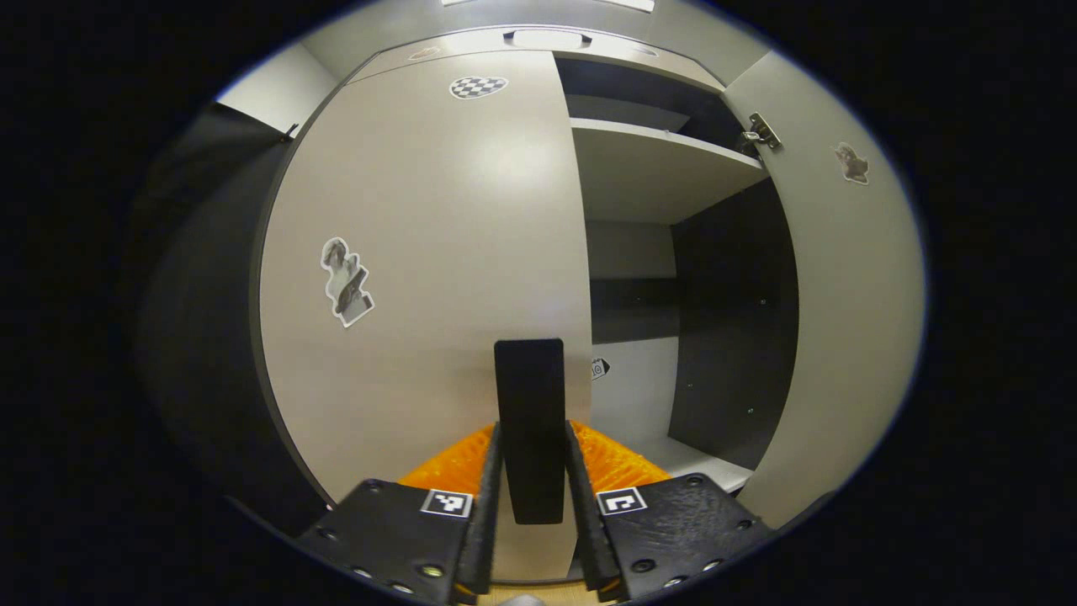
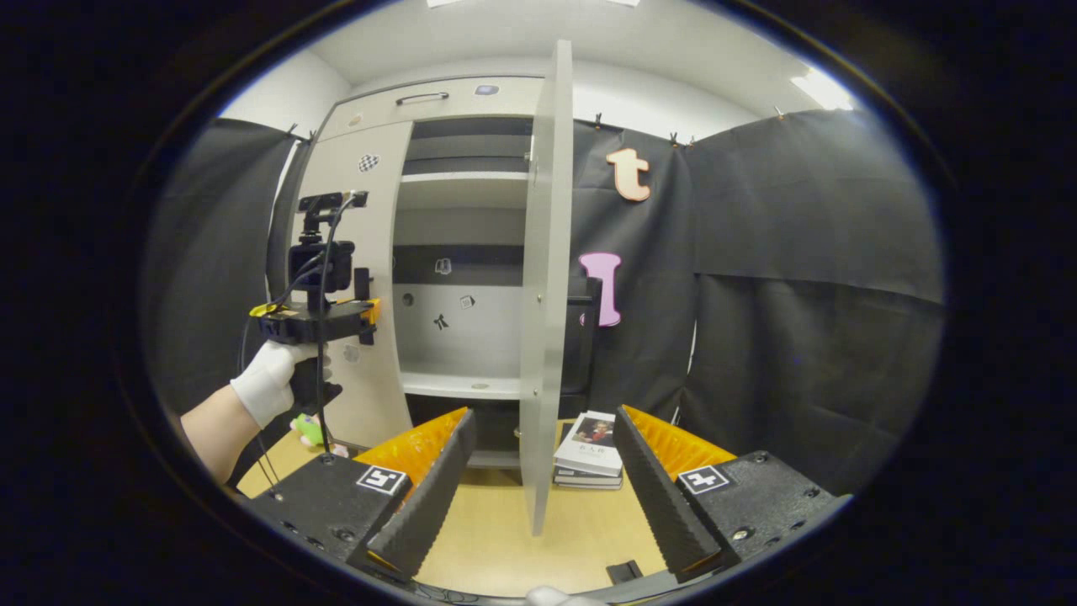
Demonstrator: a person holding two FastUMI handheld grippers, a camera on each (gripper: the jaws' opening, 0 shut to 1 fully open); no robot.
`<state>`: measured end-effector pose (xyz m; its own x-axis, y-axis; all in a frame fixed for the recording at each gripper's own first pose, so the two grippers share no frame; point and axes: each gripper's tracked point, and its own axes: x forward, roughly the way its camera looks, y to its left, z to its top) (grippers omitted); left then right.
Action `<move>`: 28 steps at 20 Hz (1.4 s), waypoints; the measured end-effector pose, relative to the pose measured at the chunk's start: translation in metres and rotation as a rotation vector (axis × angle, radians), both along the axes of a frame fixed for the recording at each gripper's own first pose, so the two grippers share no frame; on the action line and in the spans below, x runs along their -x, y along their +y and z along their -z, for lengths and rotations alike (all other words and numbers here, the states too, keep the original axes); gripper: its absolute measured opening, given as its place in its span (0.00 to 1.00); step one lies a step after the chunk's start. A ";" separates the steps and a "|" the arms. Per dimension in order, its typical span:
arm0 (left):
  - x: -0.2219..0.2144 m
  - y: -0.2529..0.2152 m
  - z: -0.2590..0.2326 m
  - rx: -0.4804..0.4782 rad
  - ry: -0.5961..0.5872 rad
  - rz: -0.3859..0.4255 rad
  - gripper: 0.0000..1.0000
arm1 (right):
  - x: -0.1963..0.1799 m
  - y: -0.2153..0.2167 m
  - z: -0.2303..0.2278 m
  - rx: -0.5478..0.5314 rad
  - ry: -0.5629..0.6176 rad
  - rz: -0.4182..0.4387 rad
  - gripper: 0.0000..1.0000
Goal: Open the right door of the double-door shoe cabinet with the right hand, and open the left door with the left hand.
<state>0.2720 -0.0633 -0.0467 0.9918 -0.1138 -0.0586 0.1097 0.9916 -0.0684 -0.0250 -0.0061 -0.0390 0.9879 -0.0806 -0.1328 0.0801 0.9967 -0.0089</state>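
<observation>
Left gripper (image 1: 530,505) grasps the closed left door's (image 1: 421,278) black handle (image 1: 529,421) between its 2 fingers. Right gripper (image 2: 538,488) hangs released, straddling the open right door (image 2: 545,278).

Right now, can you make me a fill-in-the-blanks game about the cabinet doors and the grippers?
1. The right door of the cabinet is ____.
2. The left gripper is shut on the left door's black ____.
3. The right gripper has its fingers ____.
4. A stack of ____ lies on the floor behind the right door.

Missing words: open; handle; open; books.
</observation>
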 end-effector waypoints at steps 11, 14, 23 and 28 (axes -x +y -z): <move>0.005 0.001 0.001 0.020 0.019 0.009 0.04 | 0.014 0.003 -0.007 -0.013 -0.021 -0.034 1.00; 0.014 0.001 0.000 0.009 0.019 0.027 0.04 | 0.022 0.004 -0.007 -0.013 -0.026 -0.041 1.00; 0.060 0.019 -0.004 0.002 0.009 0.053 0.04 | 0.042 0.028 -0.003 -0.026 -0.024 -0.112 0.99; 0.088 0.041 -0.004 0.001 0.003 0.019 0.03 | 0.047 0.052 0.000 -0.033 -0.023 -0.174 1.00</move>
